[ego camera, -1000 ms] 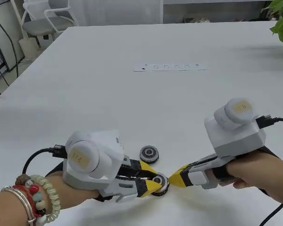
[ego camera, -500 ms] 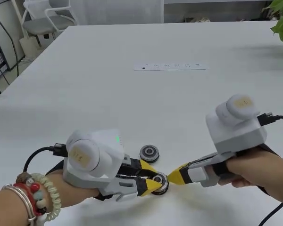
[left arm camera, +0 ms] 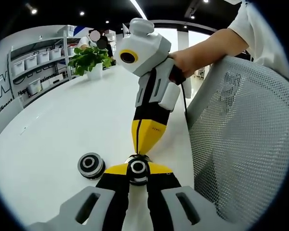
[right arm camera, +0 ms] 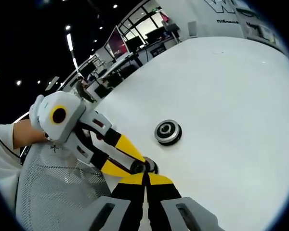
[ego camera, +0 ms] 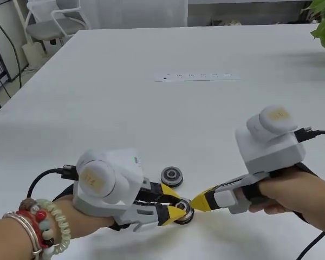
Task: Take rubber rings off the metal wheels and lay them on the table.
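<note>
Left claw is gripping a metal wheel steady by the desk's near edge, so the clenched right claw is working at its rim.

- We see the white-bodied, yellow-tipped right tool tilted up slightly at its rear compared with a second ago.
- Its pressed-together tips sit a touch closer to the small metal wheel clamped in the left tool.
</note>
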Available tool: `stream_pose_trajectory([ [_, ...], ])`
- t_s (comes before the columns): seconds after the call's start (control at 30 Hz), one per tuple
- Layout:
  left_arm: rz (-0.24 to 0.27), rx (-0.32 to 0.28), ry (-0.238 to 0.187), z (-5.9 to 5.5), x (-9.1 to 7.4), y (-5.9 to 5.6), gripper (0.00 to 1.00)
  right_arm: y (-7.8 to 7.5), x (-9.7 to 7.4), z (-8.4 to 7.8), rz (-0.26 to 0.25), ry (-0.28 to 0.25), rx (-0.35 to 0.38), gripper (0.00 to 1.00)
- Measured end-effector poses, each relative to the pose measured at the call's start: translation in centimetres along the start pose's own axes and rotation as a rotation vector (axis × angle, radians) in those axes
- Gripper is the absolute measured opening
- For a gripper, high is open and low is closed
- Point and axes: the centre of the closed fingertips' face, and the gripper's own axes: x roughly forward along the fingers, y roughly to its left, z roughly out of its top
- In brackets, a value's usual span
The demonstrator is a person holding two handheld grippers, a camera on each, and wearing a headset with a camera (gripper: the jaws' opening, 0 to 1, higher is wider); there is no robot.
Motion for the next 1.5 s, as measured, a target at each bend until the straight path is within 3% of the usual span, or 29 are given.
stream_pose_trajectory([
  [1.5, -0.004, 0.0, -0.003, 0.08, 0.16, -0.05, 0.08, 0.66, -0.17, 0.5, 0.042, -0.031, -0.018, 0.0],
])
